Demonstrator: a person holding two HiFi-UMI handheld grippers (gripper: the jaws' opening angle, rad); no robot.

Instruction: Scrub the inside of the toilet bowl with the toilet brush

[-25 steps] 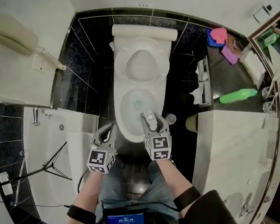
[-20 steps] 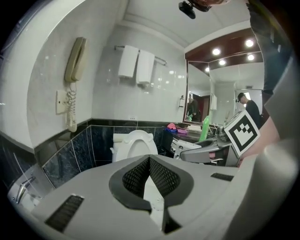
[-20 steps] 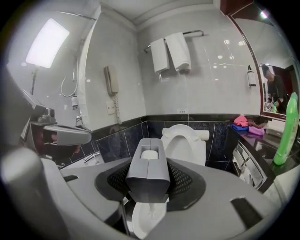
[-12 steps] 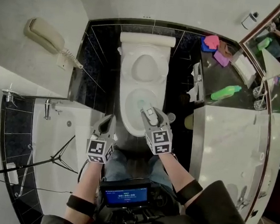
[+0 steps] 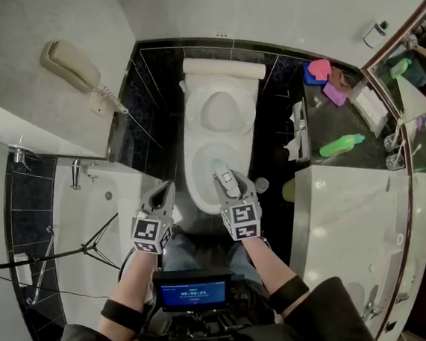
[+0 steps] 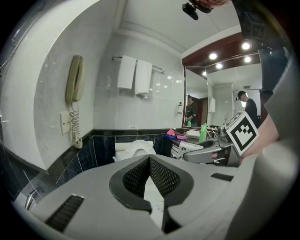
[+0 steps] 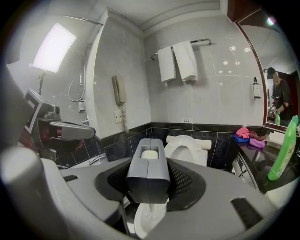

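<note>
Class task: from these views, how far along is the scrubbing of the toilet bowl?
Done: seat raised, toilet brush clamped between the jaws of the right gripper. In hand: the brush is held over the toilet bowl. To do: the scrubbing itself; no view shows bristles against the bowl's inside. The left gripper is shut on nothing.
</note>
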